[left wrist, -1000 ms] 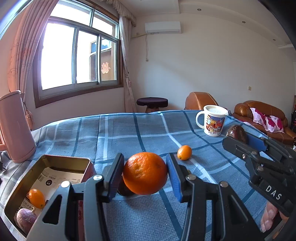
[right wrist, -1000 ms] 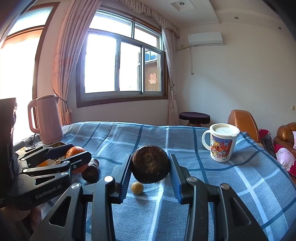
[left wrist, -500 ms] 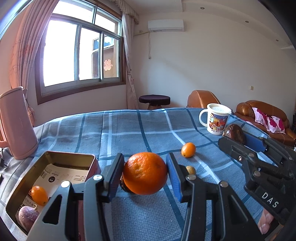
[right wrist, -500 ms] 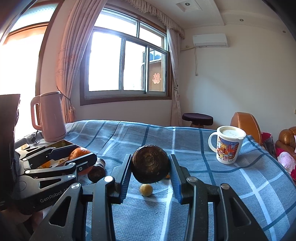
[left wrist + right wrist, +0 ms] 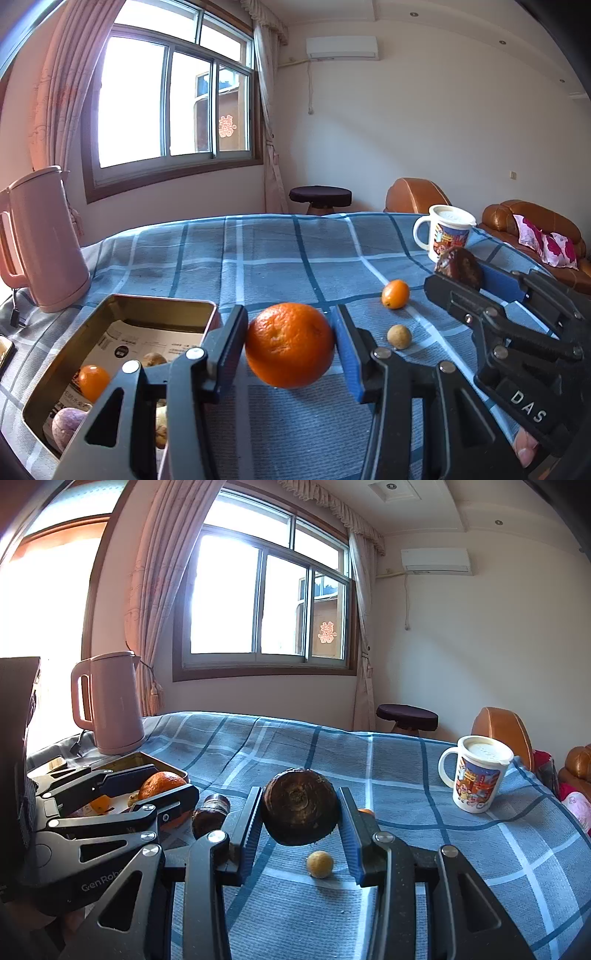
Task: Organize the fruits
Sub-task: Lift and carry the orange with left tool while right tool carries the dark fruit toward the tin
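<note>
A blue plaid cloth [image 5: 280, 258] covers the table in a sunlit room, with a large window [image 5: 166, 96] in the upper left of the left wrist view and a white air conditioner [image 5: 341, 48] high on the far wall.

At the centre of the left wrist view, the left gripper [image 5: 290, 345] clamps an orange [image 5: 290, 345] between its 2 blue pads, clear of the cloth. At the centre of the right wrist view, the right gripper [image 5: 300, 806] pinches a dark brown round fruit [image 5: 300, 806] the same way, also lifted off the cloth.

In the lower left of the left wrist view sits an open metal tin [image 5: 162, 304] lined with printed paper; inside lie a small orange fruit [image 5: 93, 380], a purplish fruit [image 5: 68, 424] and at least 1 tan one [image 5: 153, 359]. Right of the held orange, 2 loose fruits rest on the cloth: a kumquat [image 5: 395, 293] and, nearer the camera, a small tan round fruit [image 5: 399, 336]. In the right wrist view a dark fruit [image 5: 210, 812] lies on the cloth between the 2 grippers.

A pink kettle [image 5: 44, 240] stands at the left edge beyond the tin. A white printed mug [image 5: 447, 230] stands at the right, with brown leather seats [image 5: 532, 225] and a dark stool [image 5: 319, 195] behind the table.
</note>
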`<state>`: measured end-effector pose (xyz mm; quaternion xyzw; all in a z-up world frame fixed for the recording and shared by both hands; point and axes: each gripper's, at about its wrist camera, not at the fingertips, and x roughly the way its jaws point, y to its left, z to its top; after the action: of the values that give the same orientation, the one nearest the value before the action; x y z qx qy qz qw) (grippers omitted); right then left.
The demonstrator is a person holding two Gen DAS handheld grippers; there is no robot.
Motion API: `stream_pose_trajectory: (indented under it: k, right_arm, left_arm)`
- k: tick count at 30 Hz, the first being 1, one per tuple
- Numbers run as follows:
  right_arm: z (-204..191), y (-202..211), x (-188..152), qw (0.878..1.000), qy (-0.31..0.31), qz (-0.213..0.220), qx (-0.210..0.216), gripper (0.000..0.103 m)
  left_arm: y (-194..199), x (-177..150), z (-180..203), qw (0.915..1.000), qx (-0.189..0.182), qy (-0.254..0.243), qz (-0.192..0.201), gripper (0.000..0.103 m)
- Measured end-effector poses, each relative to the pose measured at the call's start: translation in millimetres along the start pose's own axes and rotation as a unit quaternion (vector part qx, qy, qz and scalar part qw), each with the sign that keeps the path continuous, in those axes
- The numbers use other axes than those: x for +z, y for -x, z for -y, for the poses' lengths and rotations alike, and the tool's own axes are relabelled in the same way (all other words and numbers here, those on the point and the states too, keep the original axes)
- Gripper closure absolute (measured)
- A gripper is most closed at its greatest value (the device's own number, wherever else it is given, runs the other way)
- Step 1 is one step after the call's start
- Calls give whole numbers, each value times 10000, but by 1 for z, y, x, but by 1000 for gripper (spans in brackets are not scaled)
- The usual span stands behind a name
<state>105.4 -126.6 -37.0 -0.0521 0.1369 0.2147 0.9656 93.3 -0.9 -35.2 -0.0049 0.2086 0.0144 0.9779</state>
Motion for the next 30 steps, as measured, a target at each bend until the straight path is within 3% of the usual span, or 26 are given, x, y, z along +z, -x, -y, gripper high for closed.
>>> stream_pose_trajectory:
  k: [30]
  right_arm:
    - [-53, -27, 11, 9984, 292, -119, 467, 62]
  left_arm:
    - [11, -8, -50, 9987, 334, 377, -32, 54]
